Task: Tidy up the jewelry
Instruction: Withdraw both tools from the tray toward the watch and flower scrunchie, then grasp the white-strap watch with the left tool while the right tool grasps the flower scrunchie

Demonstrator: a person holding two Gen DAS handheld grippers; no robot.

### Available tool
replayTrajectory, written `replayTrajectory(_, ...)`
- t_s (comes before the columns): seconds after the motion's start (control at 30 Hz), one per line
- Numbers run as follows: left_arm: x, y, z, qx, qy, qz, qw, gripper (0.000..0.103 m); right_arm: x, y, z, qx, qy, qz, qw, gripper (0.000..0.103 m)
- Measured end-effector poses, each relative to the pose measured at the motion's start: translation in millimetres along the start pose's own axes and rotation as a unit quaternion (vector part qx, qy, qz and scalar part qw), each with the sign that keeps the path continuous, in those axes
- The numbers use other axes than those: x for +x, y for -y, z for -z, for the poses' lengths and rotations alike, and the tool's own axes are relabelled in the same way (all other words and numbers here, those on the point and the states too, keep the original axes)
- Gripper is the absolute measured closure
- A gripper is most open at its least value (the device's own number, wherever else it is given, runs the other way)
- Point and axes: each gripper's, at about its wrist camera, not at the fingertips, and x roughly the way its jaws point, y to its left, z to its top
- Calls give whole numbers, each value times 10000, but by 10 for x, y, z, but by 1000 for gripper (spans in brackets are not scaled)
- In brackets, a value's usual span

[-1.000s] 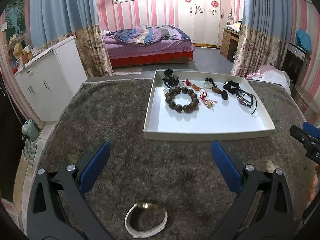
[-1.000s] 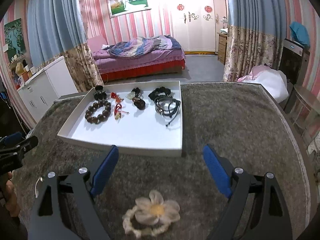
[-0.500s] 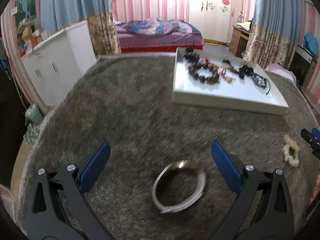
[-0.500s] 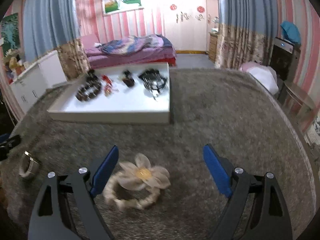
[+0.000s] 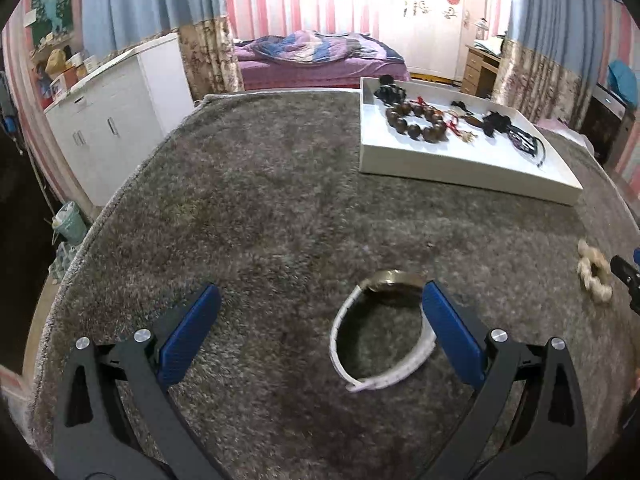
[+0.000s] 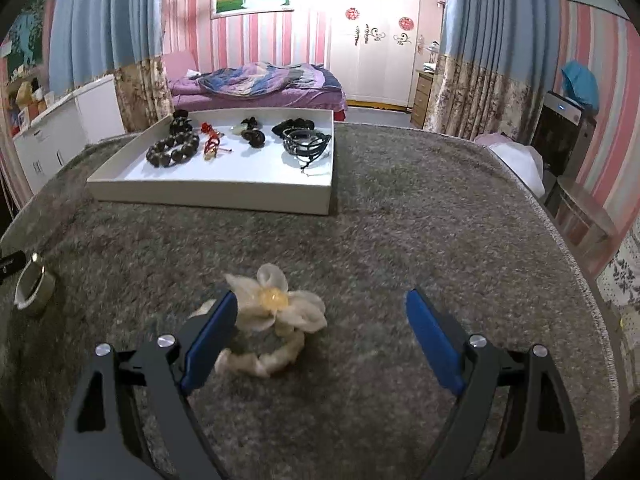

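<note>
While both claws gape wide, I see my left claw (image 5: 320,312) beside the watch (image 5: 382,334), my right claw (image 6: 322,318) beside the flower bracelet (image 6: 272,316); tray (image 6: 208,196) beyond.

Two handheld tools, built alike: the left gripper (image 5: 320,320) and right gripper (image 6: 322,320) each carry black, angular arms with triangular cut-outs. Flat blue pads (image 5: 452,340) line the fingers' inner faces. Round silver screws (image 6: 166,340) stud each arm.
</note>
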Motion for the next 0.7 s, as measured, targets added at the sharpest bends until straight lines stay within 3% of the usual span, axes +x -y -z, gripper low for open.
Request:
replayTrajectory(0.33, 17, 59, 51, 134, -69, 103, 9998, 7, 193, 48, 107, 125, -466, -204, 9986, 17)
replayTrajectory(0.57, 167, 26, 52, 15, -374, 337, 9987, 28, 345, -18, 93, 92, -680, -255, 9973, 38)
replayTrajectory(0.7, 281, 31, 65, -1, -582, 320, 9978, 40, 364, -25, 89, 132, -701, -263, 9971, 42)
